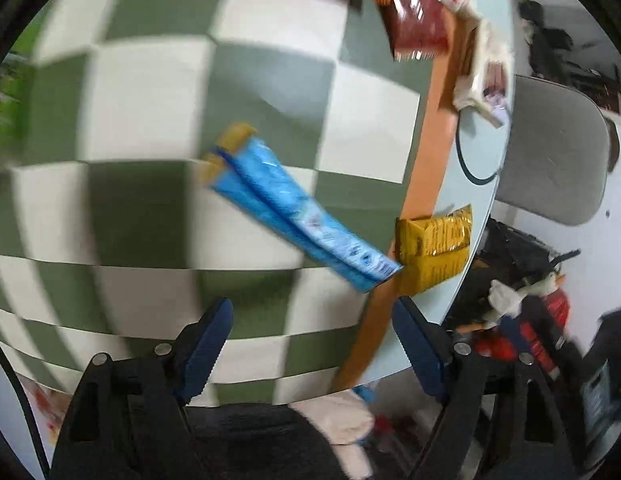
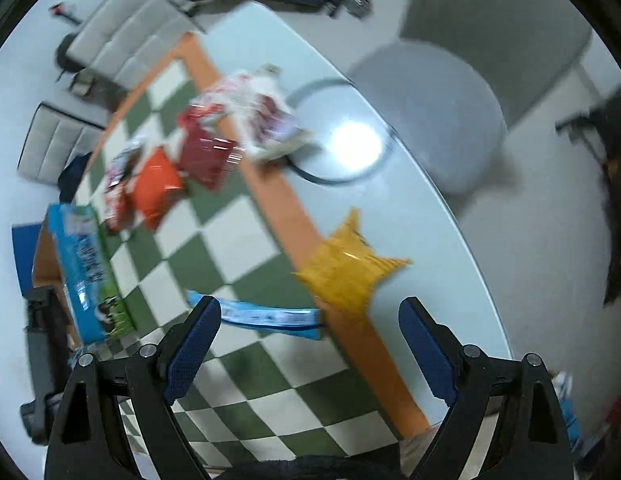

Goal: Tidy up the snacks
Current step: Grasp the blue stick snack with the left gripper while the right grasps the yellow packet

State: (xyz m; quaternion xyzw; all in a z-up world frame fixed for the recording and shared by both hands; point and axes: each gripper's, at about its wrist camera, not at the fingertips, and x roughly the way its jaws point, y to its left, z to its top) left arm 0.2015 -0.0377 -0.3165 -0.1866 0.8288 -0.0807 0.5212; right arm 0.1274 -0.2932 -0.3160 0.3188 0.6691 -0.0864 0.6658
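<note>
A long blue snack pack (image 1: pixel 294 212) lies aslant on the green-and-white checked mat (image 1: pixel 150 100), above my left gripper (image 1: pixel 312 316), which is open and empty. A yellow snack bag (image 1: pixel 434 248) sits on the mat's orange border at the right. In the right wrist view the blue snack pack (image 2: pixel 266 316) lies just beyond my right gripper (image 2: pixel 310 316), open with nothing between its fingers, and the yellow snack bag (image 2: pixel 346 276) sits above it. Red bag (image 2: pixel 204 152), orange bag (image 2: pixel 156 186), a white and red pack (image 2: pixel 254 112) and a blue-green box (image 2: pixel 86 276) lie farther off.
The pale round table (image 2: pixel 410 220) ends close at the right, with a grey chair (image 2: pixel 438 112) beyond its edge. A dark ring (image 2: pixel 338 140) marks the tabletop. Grey seats (image 2: pixel 122 32) stand at the far side. Clutter lies on the floor (image 1: pixel 530 312) past the table edge.
</note>
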